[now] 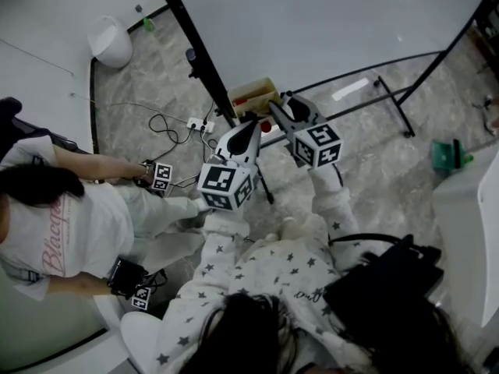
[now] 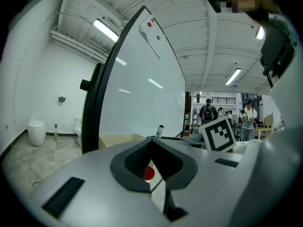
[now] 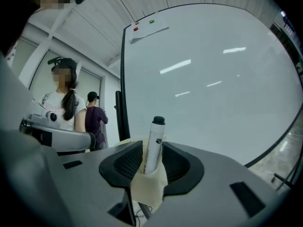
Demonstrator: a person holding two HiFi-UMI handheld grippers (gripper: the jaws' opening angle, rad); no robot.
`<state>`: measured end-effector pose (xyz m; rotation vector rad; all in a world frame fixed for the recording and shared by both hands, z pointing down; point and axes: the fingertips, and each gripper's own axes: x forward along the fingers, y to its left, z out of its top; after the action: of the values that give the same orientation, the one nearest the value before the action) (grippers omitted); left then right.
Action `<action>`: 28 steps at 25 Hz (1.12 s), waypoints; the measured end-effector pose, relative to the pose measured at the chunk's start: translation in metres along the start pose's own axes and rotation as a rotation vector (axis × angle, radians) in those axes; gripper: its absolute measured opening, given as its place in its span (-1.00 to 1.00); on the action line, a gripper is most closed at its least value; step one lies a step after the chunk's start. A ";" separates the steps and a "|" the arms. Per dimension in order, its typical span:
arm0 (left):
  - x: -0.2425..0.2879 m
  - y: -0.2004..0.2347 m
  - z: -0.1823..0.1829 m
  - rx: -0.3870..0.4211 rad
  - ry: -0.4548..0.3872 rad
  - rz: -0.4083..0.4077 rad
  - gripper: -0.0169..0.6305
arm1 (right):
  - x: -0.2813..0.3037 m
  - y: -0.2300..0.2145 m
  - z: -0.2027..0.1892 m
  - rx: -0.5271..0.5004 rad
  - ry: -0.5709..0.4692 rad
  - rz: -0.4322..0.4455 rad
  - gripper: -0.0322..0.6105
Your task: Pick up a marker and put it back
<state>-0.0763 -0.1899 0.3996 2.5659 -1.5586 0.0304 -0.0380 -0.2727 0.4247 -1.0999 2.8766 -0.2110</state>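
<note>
A white marker with a black cap (image 3: 154, 143) stands upright in a cream box (image 3: 149, 186) at the foot of the whiteboard (image 1: 327, 22). My right gripper (image 3: 152, 148) is open, its jaws on either side of the marker and not pressing on it. In the head view the right gripper (image 1: 279, 106) reaches to the cream box (image 1: 253, 93). My left gripper (image 1: 251, 127) hangs just left of it, its jaws shut to a point with nothing held. The left gripper view looks past that gripper (image 2: 151, 141) at the box (image 2: 116, 138) and the marker (image 2: 160, 131).
A person in a white shirt (image 1: 70, 224) sits at the left with another gripper. A power strip with cables (image 1: 199, 125) lies on the stone floor. The whiteboard stand's legs (image 1: 394, 104) run to the right. A white bin (image 1: 111, 41) stands at the far left.
</note>
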 end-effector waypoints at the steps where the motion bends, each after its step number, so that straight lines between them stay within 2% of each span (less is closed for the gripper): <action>1: 0.000 0.001 -0.001 -0.004 0.001 0.003 -0.94 | 0.000 -0.002 0.000 -0.006 -0.005 -0.017 -0.55; 8: 0.002 0.001 -0.003 -0.006 0.002 0.004 -0.94 | -0.002 0.004 0.005 -0.059 -0.036 -0.068 -0.62; 17: 0.012 0.013 0.000 -0.030 -0.017 0.003 -0.94 | 0.005 0.007 0.020 -0.056 -0.051 -0.036 -0.65; 28: 0.025 0.018 0.014 -0.018 -0.051 -0.010 -0.94 | 0.006 0.005 0.048 -0.099 -0.075 -0.011 -0.65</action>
<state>-0.0812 -0.2214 0.3897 2.5799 -1.5565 -0.0509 -0.0411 -0.2779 0.3763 -1.1135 2.8430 -0.0268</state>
